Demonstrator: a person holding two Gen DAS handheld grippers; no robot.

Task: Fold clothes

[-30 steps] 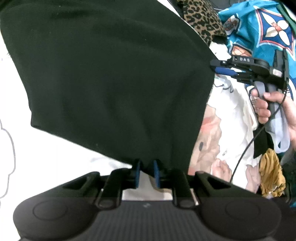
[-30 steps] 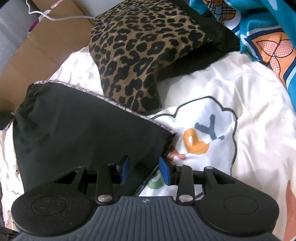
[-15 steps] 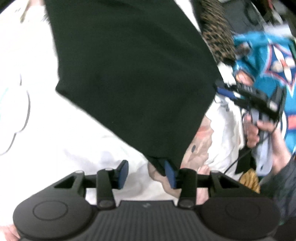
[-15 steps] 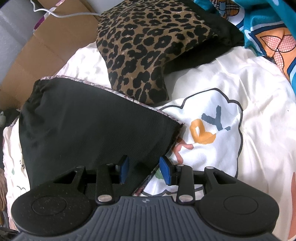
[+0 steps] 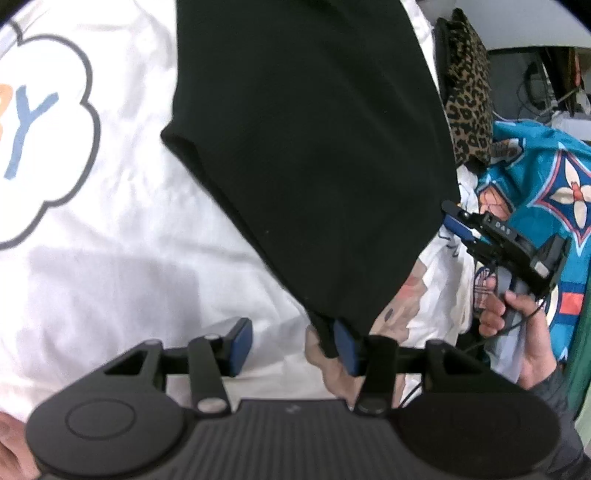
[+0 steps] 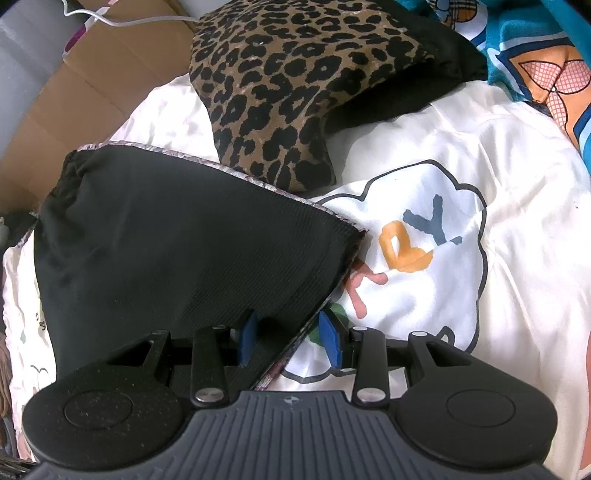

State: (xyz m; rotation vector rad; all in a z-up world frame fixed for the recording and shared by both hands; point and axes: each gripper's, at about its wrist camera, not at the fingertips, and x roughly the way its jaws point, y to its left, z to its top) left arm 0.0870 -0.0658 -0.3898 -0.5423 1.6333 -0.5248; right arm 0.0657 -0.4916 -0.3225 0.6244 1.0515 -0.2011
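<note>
Presently one black garment (image 5: 314,147); left tongs (image 5: 295,347) opening, corner against one pad; right tongs (image 6: 290,338) apart, straddling its edge.

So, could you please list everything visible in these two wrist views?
black garment: one, black, flat on the sheet, centre-left
bed sheet: one, white with a cloud print, underneath
leopard garment: one, brown-black, behind the black one
patterned cloth: one, teal, far right
cardboard: brown, beyond the sheet
cable: one, white, on the cardboard
left gripper: jaws opening, garment corner at one pad
right gripper: garment edge between pads
hand: holding the right gripper
</note>
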